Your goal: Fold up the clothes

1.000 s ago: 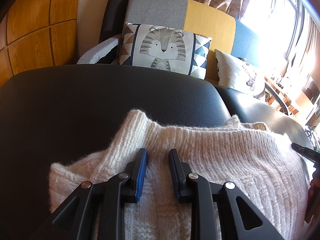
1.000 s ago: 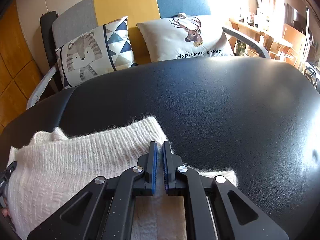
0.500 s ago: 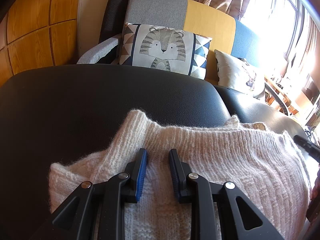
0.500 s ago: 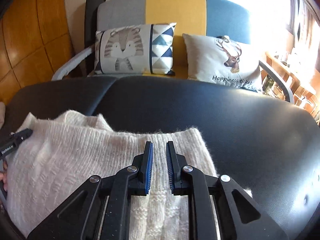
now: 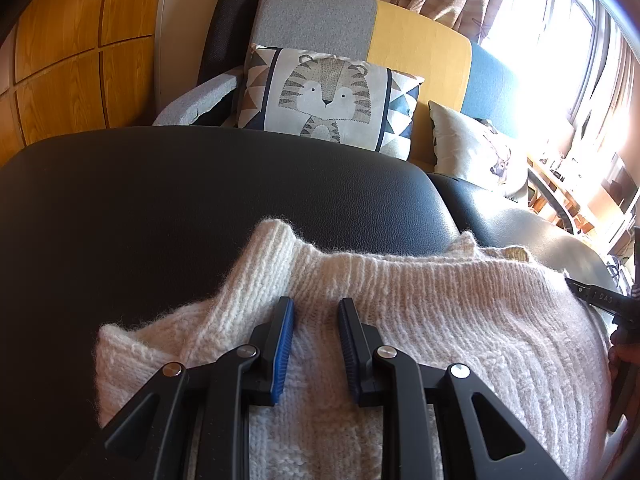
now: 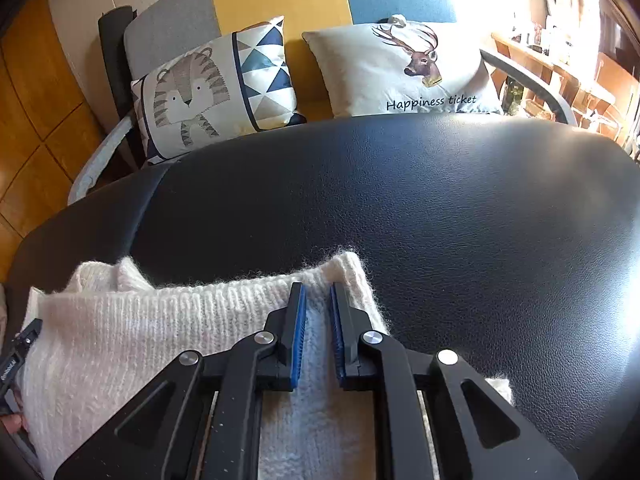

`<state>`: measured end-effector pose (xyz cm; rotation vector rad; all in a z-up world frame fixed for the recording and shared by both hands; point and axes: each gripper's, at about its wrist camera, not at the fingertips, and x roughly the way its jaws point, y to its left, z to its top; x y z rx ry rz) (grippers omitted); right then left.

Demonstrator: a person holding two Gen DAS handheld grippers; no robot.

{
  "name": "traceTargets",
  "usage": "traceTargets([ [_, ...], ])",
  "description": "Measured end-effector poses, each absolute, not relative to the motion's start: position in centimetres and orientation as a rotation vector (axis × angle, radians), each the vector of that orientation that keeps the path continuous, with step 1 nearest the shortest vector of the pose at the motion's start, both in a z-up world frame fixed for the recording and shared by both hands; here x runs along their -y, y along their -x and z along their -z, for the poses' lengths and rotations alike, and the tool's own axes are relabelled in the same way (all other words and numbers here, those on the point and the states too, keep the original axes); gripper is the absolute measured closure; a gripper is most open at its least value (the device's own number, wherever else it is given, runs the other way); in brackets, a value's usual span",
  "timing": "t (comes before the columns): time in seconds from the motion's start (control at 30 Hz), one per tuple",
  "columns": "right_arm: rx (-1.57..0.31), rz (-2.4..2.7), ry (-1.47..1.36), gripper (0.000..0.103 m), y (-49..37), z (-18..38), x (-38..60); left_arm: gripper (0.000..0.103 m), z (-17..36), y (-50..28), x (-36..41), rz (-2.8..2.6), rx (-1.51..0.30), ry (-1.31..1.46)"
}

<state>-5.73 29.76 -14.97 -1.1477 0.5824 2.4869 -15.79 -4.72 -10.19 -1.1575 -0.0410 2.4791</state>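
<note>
Hovering over a white sweater [image 5: 420,320] lying folded on a black cushion [image 5: 200,200], the left gripper [image 5: 315,320] is spread empty; the right gripper [image 6: 318,308], narrowly parted, pinches nothing, apparently poised to tidy the fold.

Sweater [image 5: 400,320] under both sets of fingers: chunky white wool-like knit, ribbed, fuzzy, matt. Black cushion surface [image 6: 460,208] beyond the fingertips: leather-look, fine grain, semi-gloss, bright glare on the right. Left gripper [image 5: 315,324] and right gripper [image 6: 318,312]: matt black plastic bodies, blue ridged pads [image 6: 299,332], shiny metal pivot pins. Pillows [image 6: 216,88] further ahead: smooth printed cloth. Sofa back: woven fabric, matt. Wall panels [image 5: 80,60] far left: glossy wood.
</note>
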Motion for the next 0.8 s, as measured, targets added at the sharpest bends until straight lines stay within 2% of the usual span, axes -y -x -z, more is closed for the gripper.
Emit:
traceTargets([
  [0.07, -0.694, -2.526, 1.045, 0.090, 3.7, 13.3, -30.3, 0.080, 10.2, 15.8, 4.7, -2.479, 0.039, 1.159],
  [0.13, -0.727, -2.549, 0.934, 0.089, 0.8, 11.2, -30.3, 0.080, 10.1, 15.8, 4.7, -2.477, 0.044, 1.160],
  [0.33, -0.646, -2.507, 0.997, 0.088, -4.5, 10.6, -27.7, 0.080, 10.1, 15.7, 4.4, -2.486, 0.018, 1.163],
  [0.53, -0.405, -2.510, 1.121, 0.088, -3.5, 12.3, -25.0, 0.080, 9.9, 15.6, 4.0, -2.496, -0.016, 1.167],
  [0.6, -0.429, -2.478, 1.113, 0.092, -3.6, 12.8, -25.7, 0.080, 10.0, 15.7, 4.2, -2.489, 0.000, 1.170],
  [0.7, -0.509, -2.436, 1.080, 0.093, -4.2, 13.4, -27.1, 0.080, 10.0, 15.7, 4.4, -2.484, 0.011, 1.170],
  [0.8, -0.468, -2.445, 1.062, 0.093, -4.4, 13.8, -27.0, 0.080, 10.1, 15.8, 4.3, -2.485, 0.007, 1.172],
])
